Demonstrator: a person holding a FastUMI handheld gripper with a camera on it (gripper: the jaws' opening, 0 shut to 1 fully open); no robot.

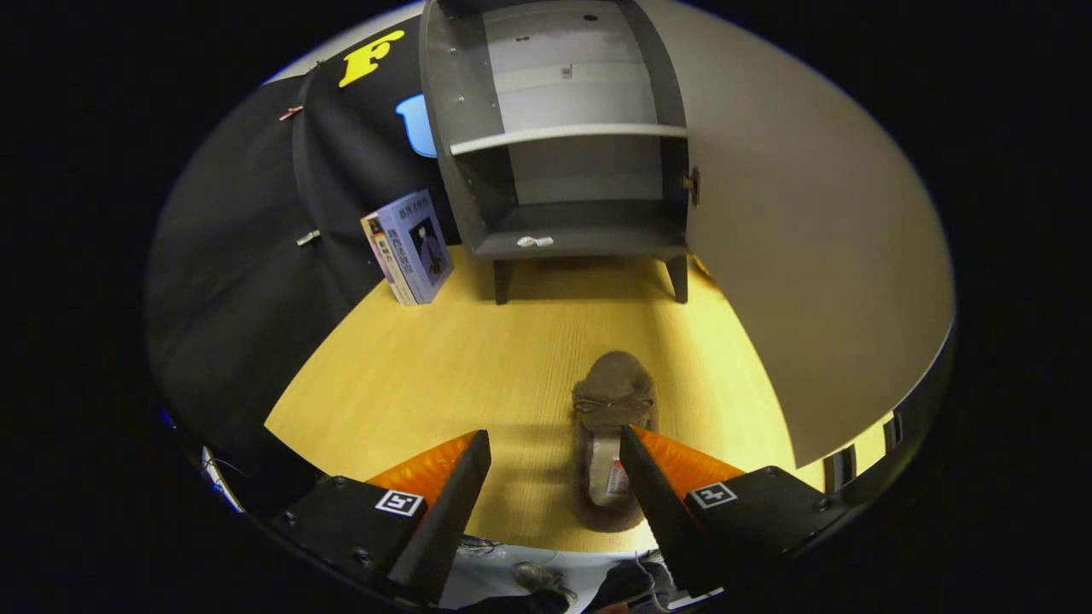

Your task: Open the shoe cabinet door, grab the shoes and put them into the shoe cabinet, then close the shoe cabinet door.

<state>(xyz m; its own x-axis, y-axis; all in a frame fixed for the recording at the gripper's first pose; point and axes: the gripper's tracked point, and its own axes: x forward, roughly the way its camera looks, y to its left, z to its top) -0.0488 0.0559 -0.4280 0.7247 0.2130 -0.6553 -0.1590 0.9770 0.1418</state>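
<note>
Gripper [554,443] wide open, nothing held, fingers not touching anything. Each finger = black flat blade w/ orange ribbed plastic behind it and a small square black-and-white marker on the black block at its base. Left fingertip [478,443] sits over bare tabletop; right fingertip [630,437] overlaps the shoe's right edge in view, contact can't tell.

Shoe [610,409] lies on the table betw. the fingers, closer to the right one, at approx 1 o'clock from the gap's middle. Brown, fuzzy, slipper-like, rounded toe pointing toward 12 o'clock, thin bow or lace across the top, pale insole w/ a label showing at the heel end. Just one shoe visible.

Table [409,375] = yellow wood-grain laminate, smooth, pale edge at the near side.

Shoe cabinet [589,243] at 12 o'clock, well beyond the shoe, standing at the table's far end. Dark grey matte panels, short tapered legs, one lighter shelf across the middle, compartments bare. Small white bit on the bottom front ledge, can't tell what. Cabinet door [810,256] swung fully open to approx 2 o'clock: big flat beige panel, smooth, hinge hardware at its inner edge.

Books [409,247] at 11 o'clock, just left of the cabinet, upright, leaning, glossy covers.
</note>
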